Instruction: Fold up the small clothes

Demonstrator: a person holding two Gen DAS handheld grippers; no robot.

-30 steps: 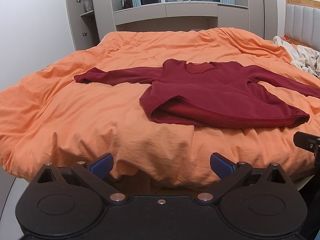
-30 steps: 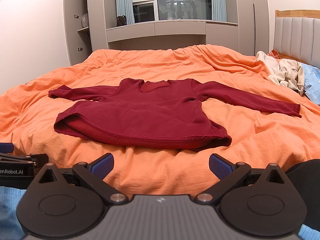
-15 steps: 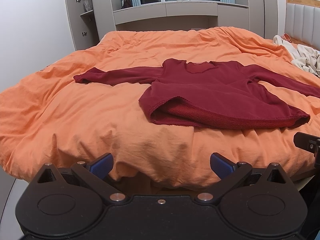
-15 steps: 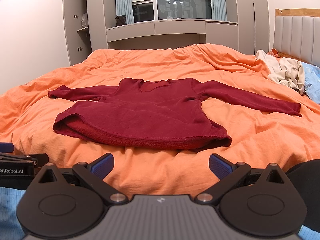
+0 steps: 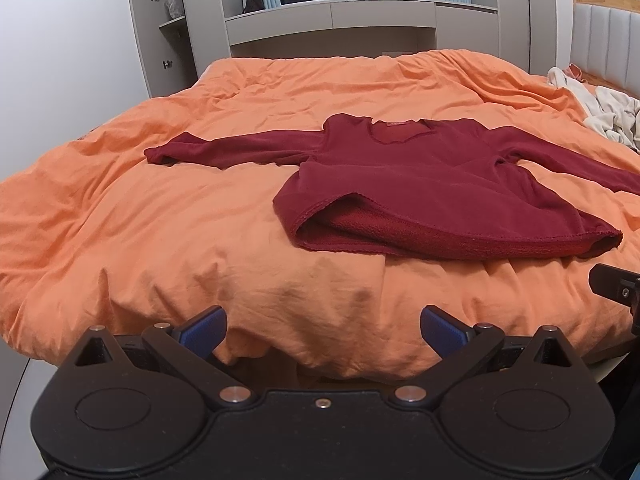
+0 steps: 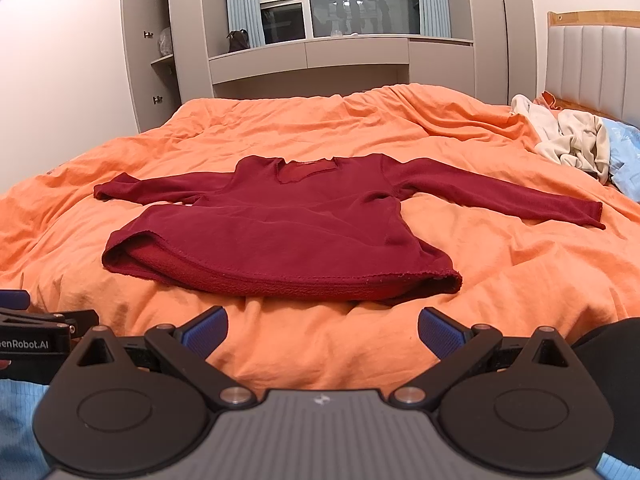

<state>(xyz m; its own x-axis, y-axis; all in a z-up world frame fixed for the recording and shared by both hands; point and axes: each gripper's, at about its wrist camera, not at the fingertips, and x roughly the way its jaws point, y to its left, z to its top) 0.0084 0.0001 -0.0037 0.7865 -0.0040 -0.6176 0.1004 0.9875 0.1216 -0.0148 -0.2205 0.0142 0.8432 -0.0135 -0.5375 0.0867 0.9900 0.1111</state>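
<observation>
- Dark red top (image 6: 280, 224) lies flat on an orange duvet (image 6: 400, 128), sleeves spread out, hem nearest the cameras.
- Left gripper (image 5: 322, 326) and right gripper (image 6: 322, 326) hover at the bed's near edge, jaws spread wide, holding nothing.
- The top is ahead of both, untouched.
- Folding looks not yet begun; the likely next move is reaching to pinch a sleeve or hem corner.

A dark red long-sleeved top (image 6: 280, 232) lies flat, sleeves spread wide, hem gaping open toward the cameras.
</observation>
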